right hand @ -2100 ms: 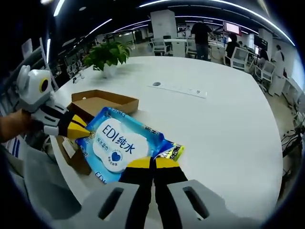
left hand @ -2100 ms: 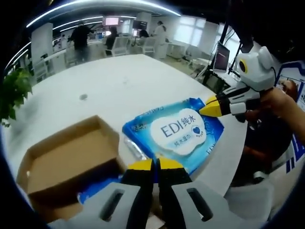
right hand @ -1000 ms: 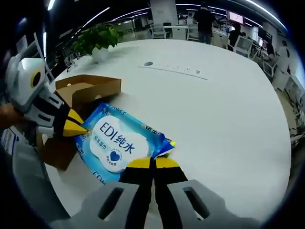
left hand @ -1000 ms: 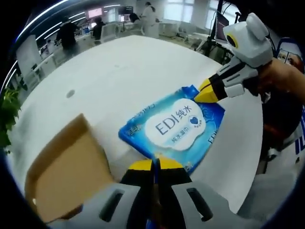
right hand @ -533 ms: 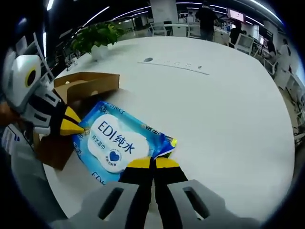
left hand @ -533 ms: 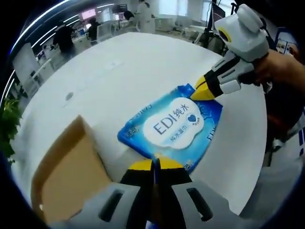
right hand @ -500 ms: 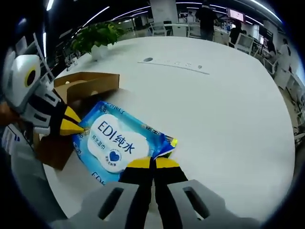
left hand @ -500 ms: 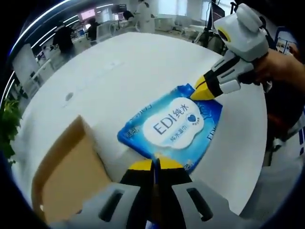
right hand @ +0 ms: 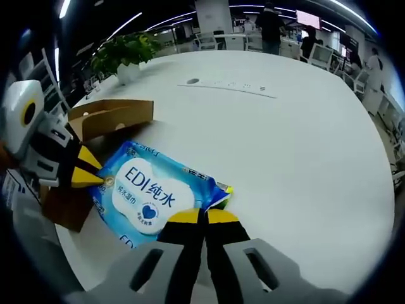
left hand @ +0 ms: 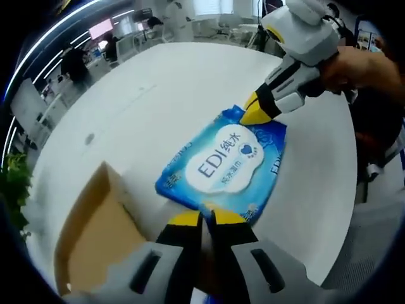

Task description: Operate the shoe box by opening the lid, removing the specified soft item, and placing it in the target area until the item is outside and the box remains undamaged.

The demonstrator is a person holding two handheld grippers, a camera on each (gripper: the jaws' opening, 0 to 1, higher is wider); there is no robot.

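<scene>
Wet-wipes pack [left hand: 223, 159], blue with a white cloud-shaped label reading "EDI", is held flat over the white desk [left hand: 152, 101], just beside the open brown shoe box [left hand: 95, 228]. One end is pinched by the left tongs [left hand: 202, 218], the opposite end by the right tongs [right hand: 204, 215]. Beyond, a potted plant [right hand: 126, 54] is seen.

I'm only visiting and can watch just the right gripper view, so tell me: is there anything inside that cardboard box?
Observer: The left gripper view looks down into the box. The part it shows is bare cardboard.
Operator: And who moves the tool at the bottom of my screen?
Observer: A person's bare hand holds the right gripper from behind, while its fingers pinch a corner of the wipes pack.
</scene>
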